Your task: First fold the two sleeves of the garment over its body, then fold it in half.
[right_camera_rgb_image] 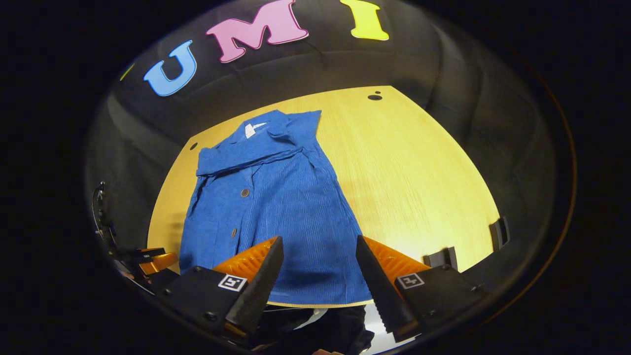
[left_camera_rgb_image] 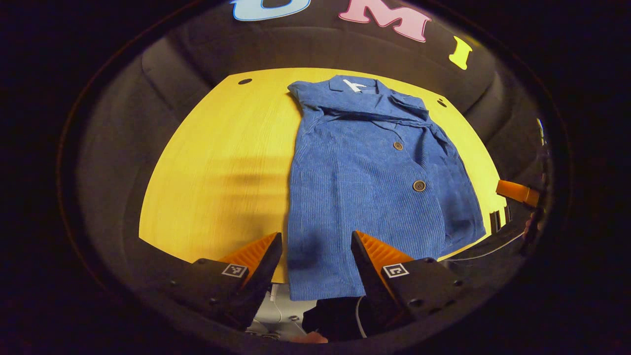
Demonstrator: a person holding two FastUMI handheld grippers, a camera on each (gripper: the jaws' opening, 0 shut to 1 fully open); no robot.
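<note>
Blue corduroy garment (left_camera_rgb_image: pixel 367 187) lies flat on the yellow desk (left_camera_rgb_image: pixel 222 167) ahead of both tools, its sleeves folded over its body and its hem nearest them. Left hand-held gripper (left_camera_rgb_image: pixel 315 259) and right hand-held gripper (right_camera_rgb_image: pixel 319 264) hover above that hem, jaws wide apart, holding nothing.

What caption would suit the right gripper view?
Open tool poised above the hem of a blue jacket on a yellow table.
</note>
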